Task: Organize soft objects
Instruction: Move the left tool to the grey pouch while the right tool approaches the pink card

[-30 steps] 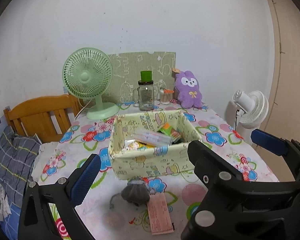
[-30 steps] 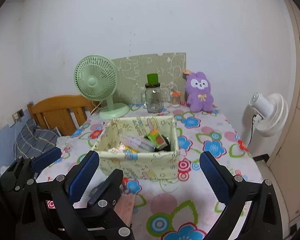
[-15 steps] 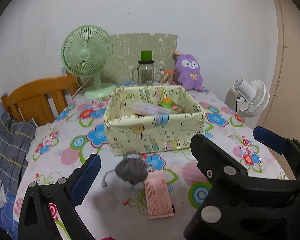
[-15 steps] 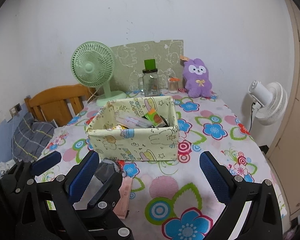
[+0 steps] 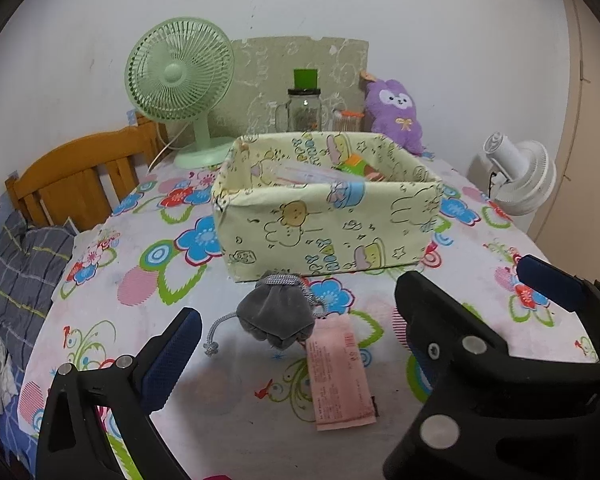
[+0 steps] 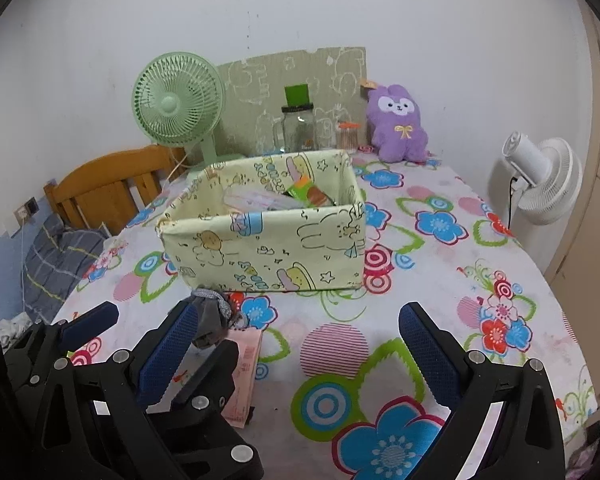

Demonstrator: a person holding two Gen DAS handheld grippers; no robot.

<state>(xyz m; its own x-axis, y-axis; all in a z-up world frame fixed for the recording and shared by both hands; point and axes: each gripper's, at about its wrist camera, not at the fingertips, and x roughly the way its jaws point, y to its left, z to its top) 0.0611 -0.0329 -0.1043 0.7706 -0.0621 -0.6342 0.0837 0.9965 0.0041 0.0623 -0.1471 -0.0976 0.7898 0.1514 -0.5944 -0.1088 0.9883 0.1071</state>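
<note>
Grey velvet drawstring pouch (image 5: 275, 317), one, lay on the floral tablecloth (image 5: 148, 304) just in front of the fabric box (image 5: 328, 216); one pink paper slip (image 5: 338, 372) lay beside it, top edge tucked under the pouch; box was one, pale yellow cartoon print, with packets inside; behind it one green desk fan (image 5: 180, 80), one glass jar (image 5: 304, 110) with green lid, one purple plush (image 5: 396, 114) against the wall; one white fan (image 5: 520, 176) stood off the table to the right, wooden chair (image 5: 80, 176) to the left; left gripper (image 5: 356, 320) was spread wide, empty, pouch near its gap but untouched; right gripper (image 6: 300, 340) was also wide open, holding nothing, over bare cloth; left gripper body partly blocked the pouch in the right wrist view.
</note>
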